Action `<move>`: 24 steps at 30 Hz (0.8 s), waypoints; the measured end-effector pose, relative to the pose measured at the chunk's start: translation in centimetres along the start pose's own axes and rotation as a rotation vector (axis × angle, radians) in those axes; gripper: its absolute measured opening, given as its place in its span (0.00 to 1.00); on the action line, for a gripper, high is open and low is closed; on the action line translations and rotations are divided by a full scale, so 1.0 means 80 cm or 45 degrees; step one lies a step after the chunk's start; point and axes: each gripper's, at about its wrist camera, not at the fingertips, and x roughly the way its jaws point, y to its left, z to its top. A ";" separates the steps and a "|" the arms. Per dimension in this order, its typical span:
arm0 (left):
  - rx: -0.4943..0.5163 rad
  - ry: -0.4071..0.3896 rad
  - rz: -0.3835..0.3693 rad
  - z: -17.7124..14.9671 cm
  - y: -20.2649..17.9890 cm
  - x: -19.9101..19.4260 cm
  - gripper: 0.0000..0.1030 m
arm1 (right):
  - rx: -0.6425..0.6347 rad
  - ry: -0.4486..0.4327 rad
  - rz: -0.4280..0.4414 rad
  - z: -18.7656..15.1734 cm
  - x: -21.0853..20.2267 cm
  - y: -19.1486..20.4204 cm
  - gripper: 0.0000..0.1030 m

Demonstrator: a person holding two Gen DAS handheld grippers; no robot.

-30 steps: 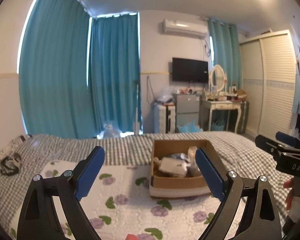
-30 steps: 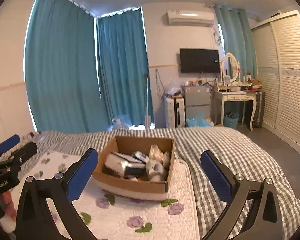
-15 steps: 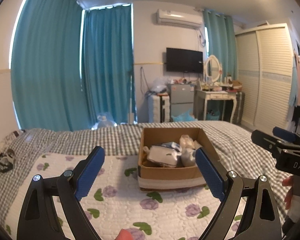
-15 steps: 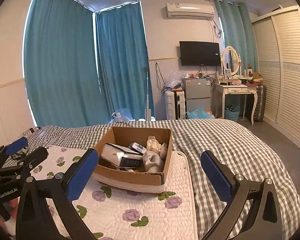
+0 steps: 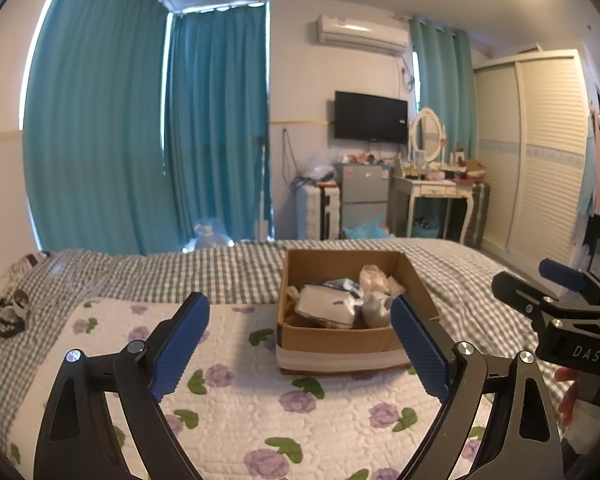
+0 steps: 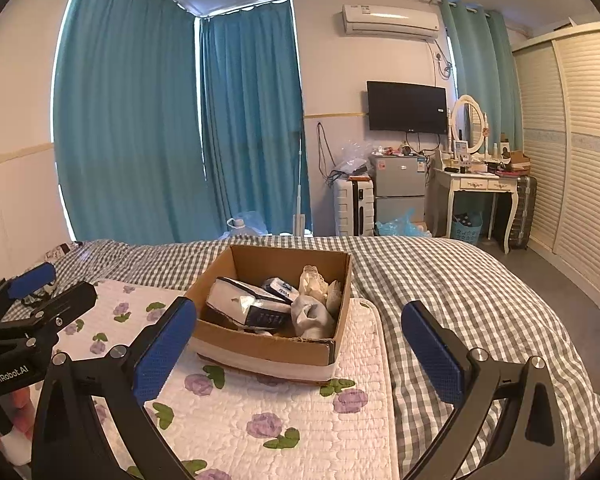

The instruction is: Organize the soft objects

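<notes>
Grippers both spread wide and empty: left gripper (image 5: pixel 300 344) hovers level just short of the cardboard box (image 6: pixel 268 344), right gripper (image 6: pixel 300 352) level beside it. Soft packets (image 6: pixel 248 308) sit bunched inside the box, on the floral mat (image 6: pixel 260 420). Risk, I'd say: a loose pinch slips off crinkly wrap, or a finger catches the box wall and drags it.
</notes>
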 end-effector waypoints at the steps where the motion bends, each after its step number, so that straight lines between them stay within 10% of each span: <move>1: 0.002 0.000 0.001 0.000 0.000 0.000 0.91 | -0.004 0.003 0.000 -0.001 0.001 0.001 1.00; 24: 0.010 0.012 0.008 0.000 -0.004 -0.001 0.91 | 0.018 0.008 0.010 -0.002 0.005 -0.003 1.00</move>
